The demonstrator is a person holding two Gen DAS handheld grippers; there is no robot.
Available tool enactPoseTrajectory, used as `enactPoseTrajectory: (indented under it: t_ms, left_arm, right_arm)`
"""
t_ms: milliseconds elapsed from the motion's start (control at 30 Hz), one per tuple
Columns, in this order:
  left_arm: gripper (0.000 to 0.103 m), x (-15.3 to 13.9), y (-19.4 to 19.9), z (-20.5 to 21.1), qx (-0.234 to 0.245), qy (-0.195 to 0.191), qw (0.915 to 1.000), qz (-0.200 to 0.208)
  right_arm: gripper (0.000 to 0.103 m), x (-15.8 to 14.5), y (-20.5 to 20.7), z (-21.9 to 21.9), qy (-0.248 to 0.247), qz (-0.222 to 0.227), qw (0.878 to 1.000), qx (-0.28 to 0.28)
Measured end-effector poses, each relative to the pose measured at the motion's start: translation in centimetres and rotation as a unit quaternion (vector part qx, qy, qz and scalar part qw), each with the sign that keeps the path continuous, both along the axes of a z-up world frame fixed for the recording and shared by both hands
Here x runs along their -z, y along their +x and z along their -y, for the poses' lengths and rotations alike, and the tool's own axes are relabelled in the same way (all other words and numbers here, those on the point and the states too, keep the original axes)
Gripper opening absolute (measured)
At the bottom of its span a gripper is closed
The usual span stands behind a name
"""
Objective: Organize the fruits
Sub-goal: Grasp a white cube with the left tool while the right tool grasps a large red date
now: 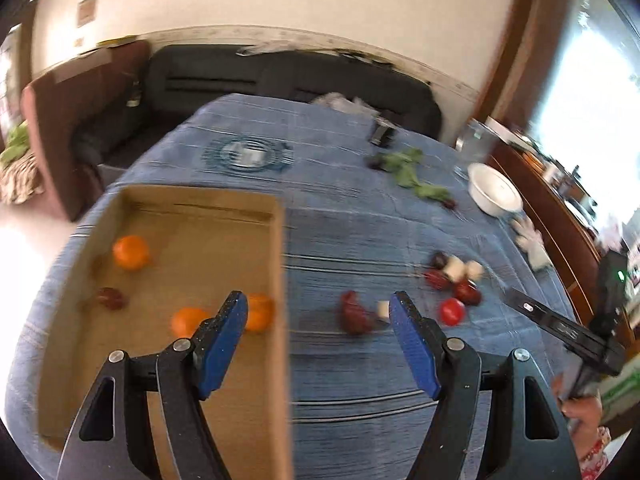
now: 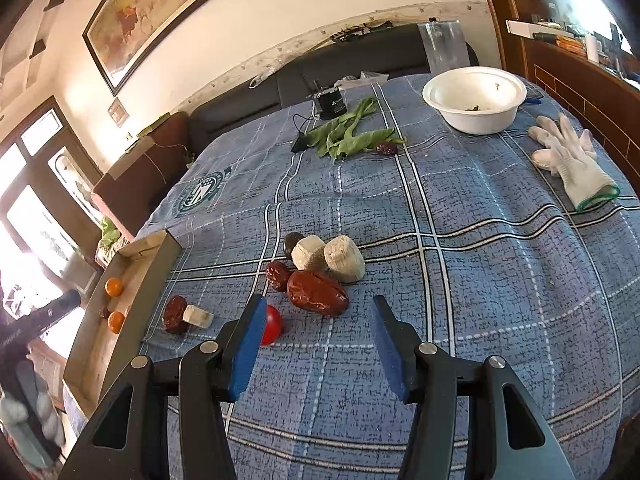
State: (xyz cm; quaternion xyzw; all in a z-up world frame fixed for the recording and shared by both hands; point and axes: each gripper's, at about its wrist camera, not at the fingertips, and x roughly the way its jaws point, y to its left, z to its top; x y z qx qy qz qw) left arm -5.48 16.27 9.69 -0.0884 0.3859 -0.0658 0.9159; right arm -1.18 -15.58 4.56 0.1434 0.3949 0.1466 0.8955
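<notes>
A shallow cardboard box (image 1: 280, 264) lies at the left of the blue checked tablecloth, holding three oranges (image 1: 131, 252) and a small dark fruit (image 1: 112, 298). My left gripper (image 1: 318, 312) is open and empty above the box's right wall. On the cloth to its right lie a red date (image 1: 354, 316) and a pale chunk. My right gripper (image 2: 318, 314) is open and empty just short of a large red date (image 2: 316, 292). A red tomato (image 2: 272, 324) sits by its left finger. Two pale chunks (image 2: 344, 258) and more dates lie beyond.
A white bowl (image 2: 474, 98) stands at the far right, a white glove (image 2: 572, 156) beside it. Green leaves (image 2: 348, 134) and a small black device (image 2: 330, 104) lie at the far side. A dark sofa is behind the table.
</notes>
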Motion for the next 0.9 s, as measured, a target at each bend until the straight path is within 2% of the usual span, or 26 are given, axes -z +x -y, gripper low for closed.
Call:
enactPoseTrajectory:
  t_ms: [233, 367, 533, 600, 633, 667, 900]
  left_arm:
    - [0.072, 2.5, 2.0, 5.7, 0.044, 0.004, 0.9988, -0.02]
    - [0.072, 4.0, 3.1, 8.9, 0.075, 0.031, 0.9966, -0.012]
    - [0.072, 5.8, 4.4, 10.2, 0.098, 0.057, 0.9935, -0.005]
    - [0.063, 6.5, 4.9, 10.2, 0.099, 0.056, 0.9935, -0.01]
    - [0.053, 6.7, 5.0, 10.0, 0.101, 0.054, 0.9934, -0.014]
    - [0.049, 7.0, 5.1, 9.9, 0.104, 0.05, 0.9931, -0.019]
    - [0.048, 7.6, 5.3, 9.1, 0.095, 0.047, 0.9942, -0.02]
  right_arm:
    - [0.057, 1.3, 2.7, -0.8, 0.005, -0.017, 1.0, 0.002]
    - [0.057, 2.3, 3.5, -1.3, 0.004, -0.02, 1.0, -0.007]
    - [0.057, 2.9, 3.5, -1.8, -0.023, -0.016, 0.999, -0.019]
    - [0.057, 3.0, 3.5, -2.0, -0.025, -0.019, 0.999, -0.023]
    - [0.057, 3.1, 3.5, -2.1, -0.028, -0.02, 0.999, -0.023]
    - [0.057, 3.2, 3.5, -2.1, -0.03, -0.021, 0.999, -0.023]
    - [0.054, 3.5, 3.4, -2.6, -0.045, -0.023, 0.998, -0.027]
